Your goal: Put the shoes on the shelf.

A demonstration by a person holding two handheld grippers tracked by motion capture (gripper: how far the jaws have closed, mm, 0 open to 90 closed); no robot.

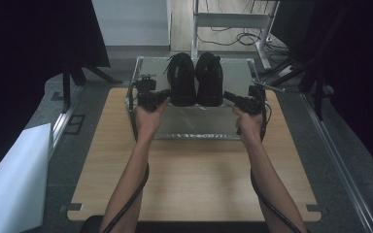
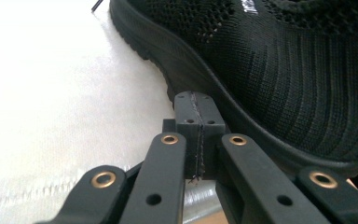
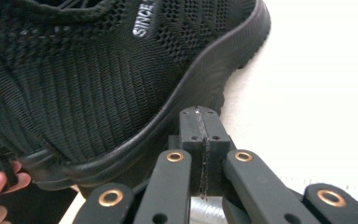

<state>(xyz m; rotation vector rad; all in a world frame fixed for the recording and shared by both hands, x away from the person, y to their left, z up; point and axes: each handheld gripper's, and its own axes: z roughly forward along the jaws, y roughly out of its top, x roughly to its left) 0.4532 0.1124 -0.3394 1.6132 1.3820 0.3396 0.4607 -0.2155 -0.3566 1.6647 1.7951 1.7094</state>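
Note:
Two black knit shoes stand side by side, toes toward me, in a shallow clear-walled tray (image 1: 194, 125) at the far end of the wooden table. My left gripper (image 1: 165, 93) is shut with nothing between its jaws, its tip against the outer side of the left shoe (image 1: 181, 80). In the left gripper view the closed tip (image 2: 196, 100) meets that shoe's sole (image 2: 214, 88). My right gripper (image 1: 227, 95) is also shut and empty, beside the right shoe (image 1: 209, 80). Its closed tip (image 3: 199, 116) touches that shoe's sole (image 3: 177, 112) in the right gripper view.
The wooden table (image 1: 194, 179) stretches between me and the tray. A white board (image 1: 14, 179) leans at the left. Dark curtains hang on both sides, stand legs (image 1: 73, 80) sit at the back left, and cables (image 1: 233, 39) lie on the floor behind.

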